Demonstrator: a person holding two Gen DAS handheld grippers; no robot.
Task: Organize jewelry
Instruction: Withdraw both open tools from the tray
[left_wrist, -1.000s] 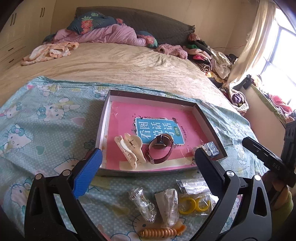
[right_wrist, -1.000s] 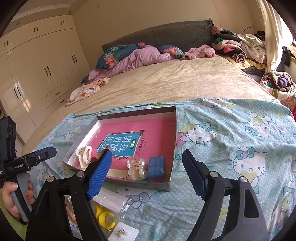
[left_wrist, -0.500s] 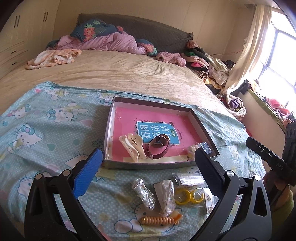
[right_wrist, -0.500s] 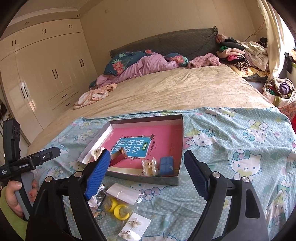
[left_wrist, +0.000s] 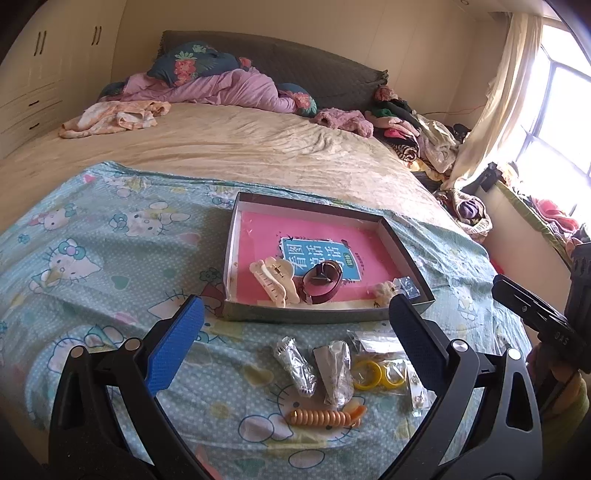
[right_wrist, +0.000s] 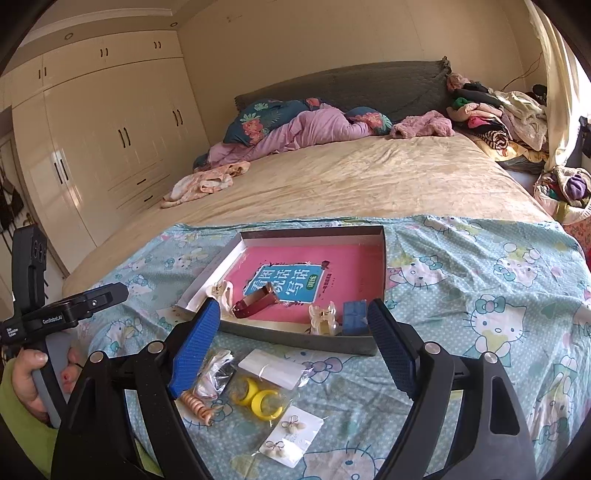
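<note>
A shallow grey box (left_wrist: 325, 316) (right_wrist: 295, 341) with a pink book inside lies on the Hello Kitty sheet. It holds a cream hair claw (left_wrist: 271, 277), a maroon watch (left_wrist: 321, 278) (right_wrist: 255, 302), a small cream clip (right_wrist: 324, 317) and a blue square (right_wrist: 354, 317). In front of it lie bagged items (left_wrist: 295, 363), yellow hoop earrings (left_wrist: 376, 374) (right_wrist: 258, 400), an orange spiral tie (left_wrist: 321, 419) and carded earrings (right_wrist: 291, 435). My left gripper (left_wrist: 295, 347) and right gripper (right_wrist: 291, 347) are open and empty, above the loose items.
The sheet (left_wrist: 92, 266) covers the near end of a beige bed (left_wrist: 240, 147). Bedding and clothes are piled at the headboard (right_wrist: 332, 125). A wardrobe (right_wrist: 92, 140) stands left, a window (left_wrist: 554, 110) right.
Both grippers have pulled back and risen from the box. More of the loose items in front of it now shows. Both stay open.
</note>
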